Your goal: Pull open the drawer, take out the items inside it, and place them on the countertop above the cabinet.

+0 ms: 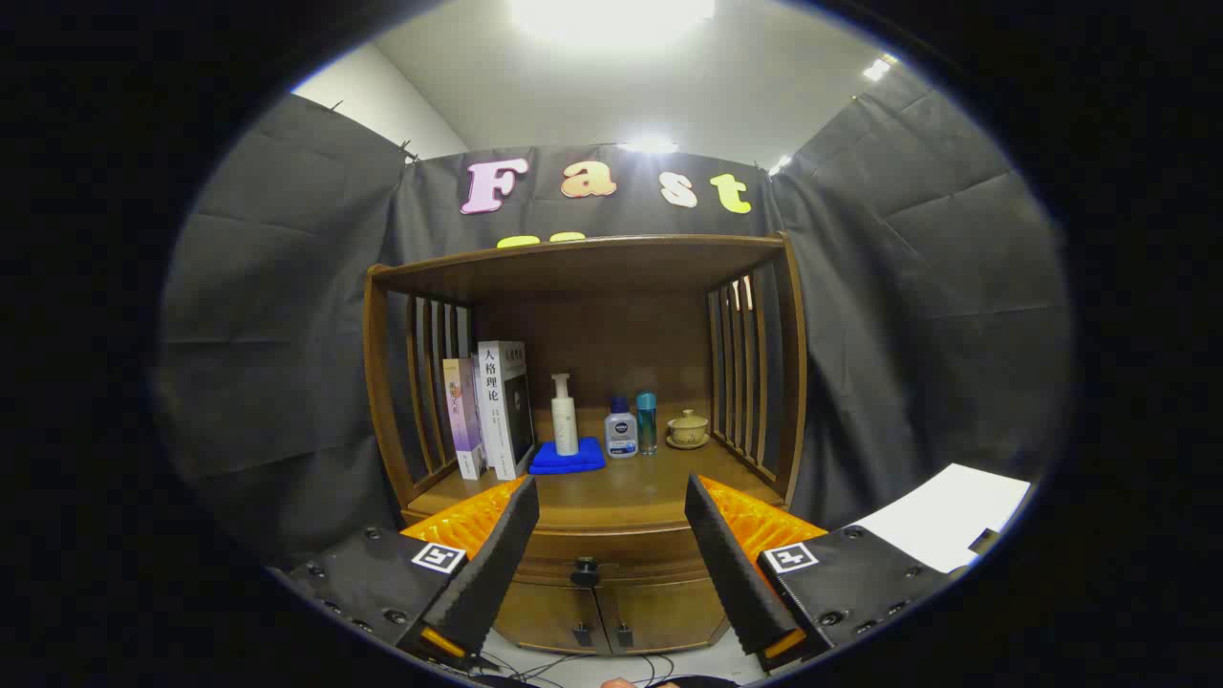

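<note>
1. Fingers of our gripper (611, 511) stand wide apart, holding nothing.
2. Low in frame centre, the drawer (611, 551) is shut, its knob (585, 571) between them.
3. We risk slipping off the small knob.

Bottles (620, 429), books (487, 406) on countertop (621, 492)
</note>
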Demonstrator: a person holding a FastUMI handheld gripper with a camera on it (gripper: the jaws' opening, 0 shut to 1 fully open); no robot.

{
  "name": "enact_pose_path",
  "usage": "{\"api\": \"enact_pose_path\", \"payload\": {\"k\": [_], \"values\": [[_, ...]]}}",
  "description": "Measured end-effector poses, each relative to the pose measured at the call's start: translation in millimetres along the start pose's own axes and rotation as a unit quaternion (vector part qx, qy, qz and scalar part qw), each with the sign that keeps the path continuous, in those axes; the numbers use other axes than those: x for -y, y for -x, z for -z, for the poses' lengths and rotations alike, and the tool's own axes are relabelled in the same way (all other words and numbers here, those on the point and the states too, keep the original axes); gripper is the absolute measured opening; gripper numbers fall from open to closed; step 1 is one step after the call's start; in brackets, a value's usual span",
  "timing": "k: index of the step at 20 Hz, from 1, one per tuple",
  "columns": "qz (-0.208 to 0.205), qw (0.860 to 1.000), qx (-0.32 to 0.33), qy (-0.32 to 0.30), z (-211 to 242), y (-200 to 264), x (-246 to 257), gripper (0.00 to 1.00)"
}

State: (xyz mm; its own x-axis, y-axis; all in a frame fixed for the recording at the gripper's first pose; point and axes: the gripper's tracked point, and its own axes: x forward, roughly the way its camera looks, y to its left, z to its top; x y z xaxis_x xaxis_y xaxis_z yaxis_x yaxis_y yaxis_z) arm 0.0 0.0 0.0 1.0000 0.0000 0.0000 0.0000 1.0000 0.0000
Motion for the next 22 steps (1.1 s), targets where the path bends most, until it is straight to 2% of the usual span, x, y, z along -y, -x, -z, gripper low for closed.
{"api": "enact_pose_path", "payload": {"k": [14,22], "values": [[0.006,1.0,-0.003,-0.004,6.5,-3.1,6.1,0.97],[0.01,1.0,-0.012,-0.003,20.1,-22.6,8.8,0.97]]}}
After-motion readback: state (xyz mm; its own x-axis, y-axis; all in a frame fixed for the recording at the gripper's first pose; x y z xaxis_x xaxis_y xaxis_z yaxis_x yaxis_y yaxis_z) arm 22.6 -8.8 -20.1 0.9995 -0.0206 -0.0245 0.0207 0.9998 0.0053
